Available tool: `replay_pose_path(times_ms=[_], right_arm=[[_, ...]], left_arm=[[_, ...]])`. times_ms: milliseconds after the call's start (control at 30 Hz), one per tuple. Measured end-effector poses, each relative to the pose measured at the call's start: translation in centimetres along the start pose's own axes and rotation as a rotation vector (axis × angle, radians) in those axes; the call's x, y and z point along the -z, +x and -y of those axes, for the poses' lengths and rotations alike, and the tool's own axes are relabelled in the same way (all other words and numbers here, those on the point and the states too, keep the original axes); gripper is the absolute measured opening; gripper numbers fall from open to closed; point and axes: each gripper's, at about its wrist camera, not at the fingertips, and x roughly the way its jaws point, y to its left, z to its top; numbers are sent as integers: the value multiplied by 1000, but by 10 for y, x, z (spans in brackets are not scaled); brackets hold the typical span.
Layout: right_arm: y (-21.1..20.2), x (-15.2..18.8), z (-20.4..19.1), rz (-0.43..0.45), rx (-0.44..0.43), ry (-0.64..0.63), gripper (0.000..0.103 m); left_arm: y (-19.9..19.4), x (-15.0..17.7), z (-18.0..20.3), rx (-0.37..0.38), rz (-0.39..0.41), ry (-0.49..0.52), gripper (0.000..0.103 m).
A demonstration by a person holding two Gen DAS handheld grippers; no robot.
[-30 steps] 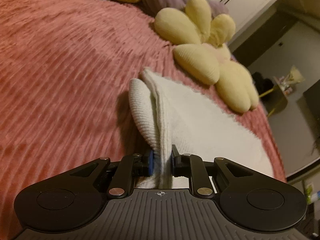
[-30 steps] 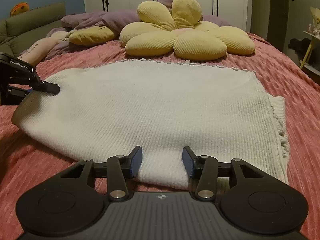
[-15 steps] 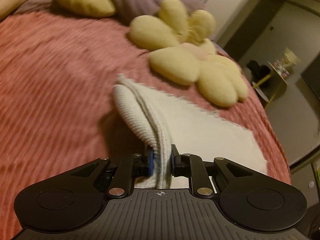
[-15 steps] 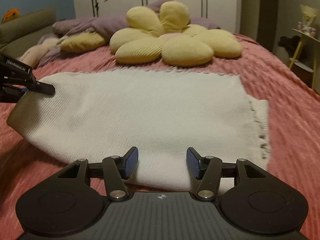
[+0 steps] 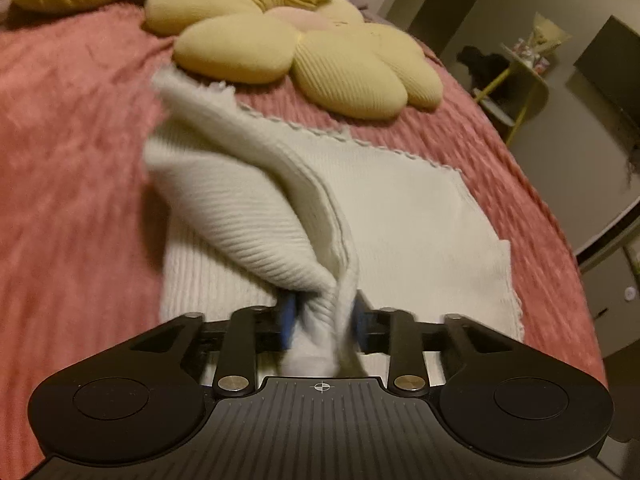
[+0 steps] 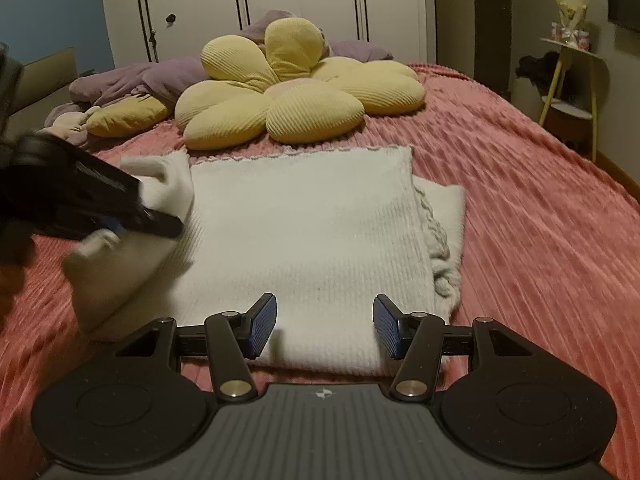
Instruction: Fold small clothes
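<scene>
A cream ribbed knit garment (image 6: pixel 312 232) lies flat on the pink bedspread (image 6: pixel 540 232). My left gripper (image 5: pixel 322 320) is shut on the garment's left edge (image 5: pixel 256 216) and holds it lifted and folded over toward the middle. In the right wrist view the left gripper (image 6: pixel 132 208) appears at the left with the raised fold (image 6: pixel 168 184). My right gripper (image 6: pixel 324 326) is open and empty, low over the garment's near edge. A second layer of the garment (image 6: pixel 444 236) sticks out at the right.
A yellow flower-shaped cushion (image 6: pixel 288 92) lies just beyond the garment. Purple bedding (image 6: pixel 132 84) and a smaller yellow pillow (image 6: pixel 128 116) are behind it, with white wardrobes (image 6: pixel 280 8) at the back. A yellow side table (image 6: pixel 576 76) stands to the right.
My left gripper has carried the garment's left edge up and rightward over the body, so the garment looks narrower. My right gripper has opened a bit wider and stayed at the near edge.
</scene>
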Motion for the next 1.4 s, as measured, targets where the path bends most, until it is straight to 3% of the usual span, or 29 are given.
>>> replay_pose_path(times_ms=[100,267,400,600,700,800,933,1000,1133,1200,1400], right_arm=[[2,3,5,-12,1,12,53],[3,4,10,-17,1,25,53],[3,6,7,-20,9,13,54],[8,6,6,-31,9,9,57],[9,6,7,-30,5,6,57],[11,6,8,-30,4,10,58],[11,7,7,-30,5,-3,58],[11,7,8,-31,4,-5,58],[11,7,7,-34,4,-8,59],[10,7,7,-35,0,-12,60],[6,0,6,-21,-22,-17,62]], left_arm=[[-13,8,-6,54,19,-19,49],[-43,20,-13,63,60,-35,48],[-60,19,-19,-2,116,-15,48],[-60,10,-44,-55,170,-130,48],[-46,6,-45,-132,155,-132,47],[-32,-2,-44,-134,146,-147,47],[-9,-21,-23,-226,135,-48,50],[9,-28,-9,-272,88,40,55],[13,-29,10,-309,79,228,62],[6,-26,9,-263,87,237,75],[-34,-1,-8,-200,166,136,80]])
